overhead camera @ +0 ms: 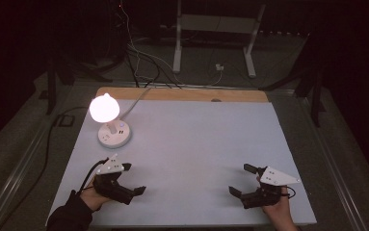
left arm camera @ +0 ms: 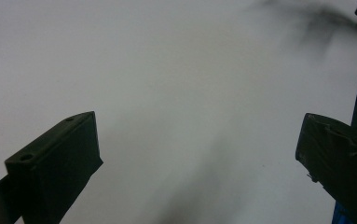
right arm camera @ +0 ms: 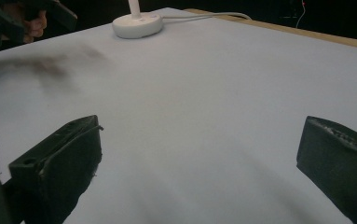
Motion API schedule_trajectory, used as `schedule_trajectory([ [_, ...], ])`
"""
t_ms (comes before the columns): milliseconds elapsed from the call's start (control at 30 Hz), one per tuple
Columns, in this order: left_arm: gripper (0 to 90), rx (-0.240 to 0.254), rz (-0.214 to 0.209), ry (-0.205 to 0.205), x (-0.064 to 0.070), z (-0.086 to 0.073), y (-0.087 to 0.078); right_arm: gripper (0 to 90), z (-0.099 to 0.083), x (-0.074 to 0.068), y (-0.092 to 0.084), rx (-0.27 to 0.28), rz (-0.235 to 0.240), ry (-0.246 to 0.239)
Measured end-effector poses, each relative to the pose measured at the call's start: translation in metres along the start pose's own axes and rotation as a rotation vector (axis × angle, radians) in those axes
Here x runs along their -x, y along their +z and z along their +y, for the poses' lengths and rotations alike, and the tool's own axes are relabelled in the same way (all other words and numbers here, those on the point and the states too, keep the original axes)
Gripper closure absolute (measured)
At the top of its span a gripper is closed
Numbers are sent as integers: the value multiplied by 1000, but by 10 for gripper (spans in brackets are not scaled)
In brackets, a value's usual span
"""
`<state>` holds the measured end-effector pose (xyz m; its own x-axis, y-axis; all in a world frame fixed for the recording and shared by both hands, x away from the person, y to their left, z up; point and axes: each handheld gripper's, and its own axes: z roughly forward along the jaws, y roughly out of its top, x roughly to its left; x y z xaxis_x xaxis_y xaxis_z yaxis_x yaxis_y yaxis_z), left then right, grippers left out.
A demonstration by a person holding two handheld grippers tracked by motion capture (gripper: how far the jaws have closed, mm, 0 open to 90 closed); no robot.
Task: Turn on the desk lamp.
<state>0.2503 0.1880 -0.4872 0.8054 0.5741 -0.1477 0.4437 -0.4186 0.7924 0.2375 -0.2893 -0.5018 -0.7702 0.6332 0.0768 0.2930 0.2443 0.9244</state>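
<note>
A small white desk lamp (overhead camera: 111, 122) stands lit at the back left of the pale sheet (overhead camera: 191, 139), its round base (right arm camera: 137, 24) and stem showing in the right gripper view. My left gripper (overhead camera: 133, 178) hovers open at the front left, below the lamp, jaws wide apart over bare sheet (left arm camera: 185, 93). At the front right my right gripper (overhead camera: 242, 179) is open too, with nothing between its jaws. A hand holds each one.
The lamp's white cable (overhead camera: 136, 98) runs off the back edge over a wooden strip (overhead camera: 182, 94). A dark cable (overhead camera: 37, 168) trails off the table's left side. Beyond the table stand a white frame (overhead camera: 216, 33) and floor cables.
</note>
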Motion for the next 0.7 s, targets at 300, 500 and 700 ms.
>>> schedule_trajectory([
  [300,3,-41,12,47,-1,-16,-3,0,0,0,0,-1,0,-2],
  [500,3,-87,16,54,-9,-30,-6,0,0,0,0,0,0,-3],
  [700,4,-138,21,26,-15,-40,-4,0,0,0,0,-3,1,-3],
])
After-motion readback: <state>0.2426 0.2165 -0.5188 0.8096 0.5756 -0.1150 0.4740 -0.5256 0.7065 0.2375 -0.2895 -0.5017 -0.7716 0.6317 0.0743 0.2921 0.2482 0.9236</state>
